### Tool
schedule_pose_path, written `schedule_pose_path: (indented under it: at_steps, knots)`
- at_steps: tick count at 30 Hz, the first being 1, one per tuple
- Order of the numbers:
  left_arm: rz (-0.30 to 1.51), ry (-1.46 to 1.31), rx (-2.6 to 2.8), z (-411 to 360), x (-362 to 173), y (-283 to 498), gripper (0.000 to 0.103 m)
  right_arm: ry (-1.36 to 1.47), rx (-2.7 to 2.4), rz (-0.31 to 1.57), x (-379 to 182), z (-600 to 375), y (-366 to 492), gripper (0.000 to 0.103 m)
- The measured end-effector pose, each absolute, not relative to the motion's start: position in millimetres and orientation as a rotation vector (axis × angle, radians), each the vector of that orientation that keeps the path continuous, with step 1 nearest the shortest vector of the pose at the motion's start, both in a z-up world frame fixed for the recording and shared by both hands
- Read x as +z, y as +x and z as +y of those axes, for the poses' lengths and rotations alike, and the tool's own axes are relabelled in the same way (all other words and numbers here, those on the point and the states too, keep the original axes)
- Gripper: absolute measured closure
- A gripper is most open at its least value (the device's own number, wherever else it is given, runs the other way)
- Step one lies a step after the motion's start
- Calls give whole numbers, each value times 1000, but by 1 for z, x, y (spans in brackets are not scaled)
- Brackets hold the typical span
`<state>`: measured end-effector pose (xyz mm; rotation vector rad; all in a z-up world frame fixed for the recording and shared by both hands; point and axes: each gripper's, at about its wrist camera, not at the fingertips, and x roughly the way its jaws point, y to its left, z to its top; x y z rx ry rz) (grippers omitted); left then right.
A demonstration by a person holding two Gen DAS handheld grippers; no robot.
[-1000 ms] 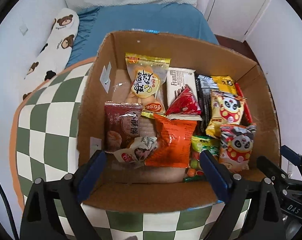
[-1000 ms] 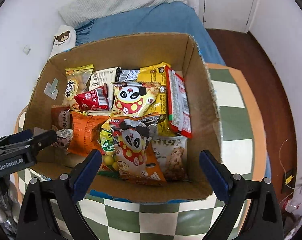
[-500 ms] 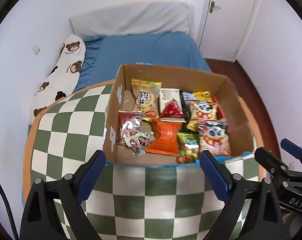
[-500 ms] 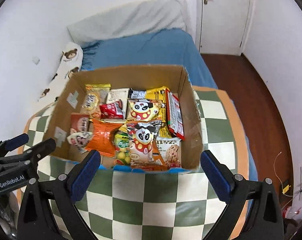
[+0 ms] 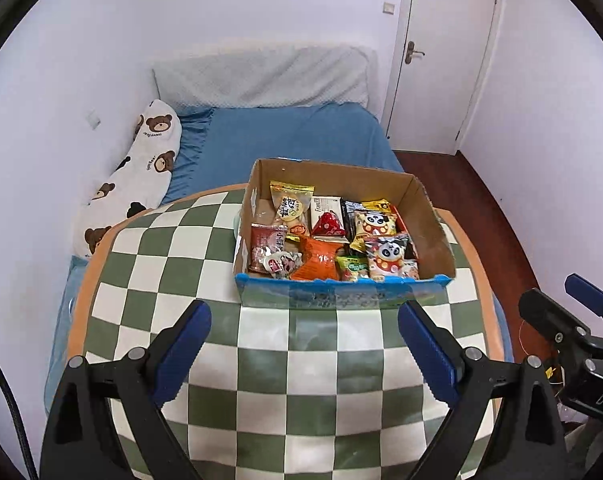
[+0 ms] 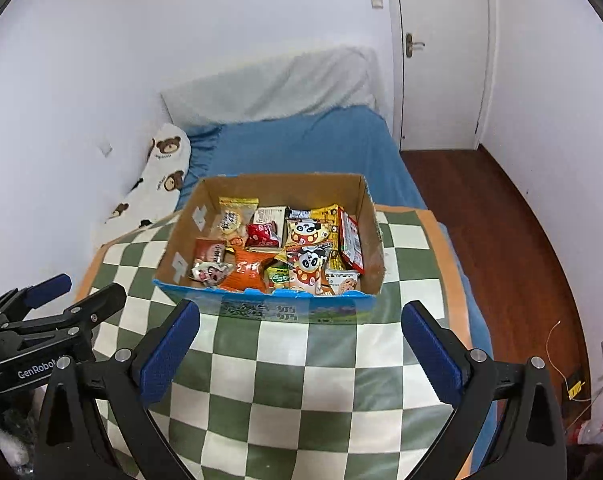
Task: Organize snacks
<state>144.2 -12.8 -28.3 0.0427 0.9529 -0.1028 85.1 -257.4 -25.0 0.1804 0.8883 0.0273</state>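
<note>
- Our left tongs [image 5: 303, 354] and right tongs [image 6: 299, 350] both hang spread and empty above the near part of the table [image 5: 189, 256], well apart from the cardboard box [image 5: 429, 216].
- The snacks [image 5: 329, 240] all lie packed inside the box, at the table's far right.
- We judge the sorting finished or nearly so; any next move would need a fresh reach into the box.
- Checkered green-white cloth covers the table; blue bed [image 5: 293, 136] beyond, white door [image 5: 445, 56] far right.

Green-and-white checkered tablecloth [image 5: 301, 360], brown box [image 5: 429, 224] with blue front, blue bedsheet [image 5: 293, 136].
</note>
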Motion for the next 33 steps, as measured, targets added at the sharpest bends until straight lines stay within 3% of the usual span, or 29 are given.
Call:
schedule_pose_path:
  at_steps: [7, 9, 16, 33]
  knots:
    - [902, 60, -104, -14, -5, 109, 7, 153, 26, 835, 5, -250, 43, 0]
    - [883, 64, -98, -13, 1, 100, 0, 152, 33, 823, 12, -247, 34, 0]
    - [854, 71, -89, -10, 12, 81, 0, 127, 24, 789, 29, -241, 14, 0]
    - [851, 71, -51, -10, -2, 100, 0, 118, -23, 791, 23, -249, 22, 0]
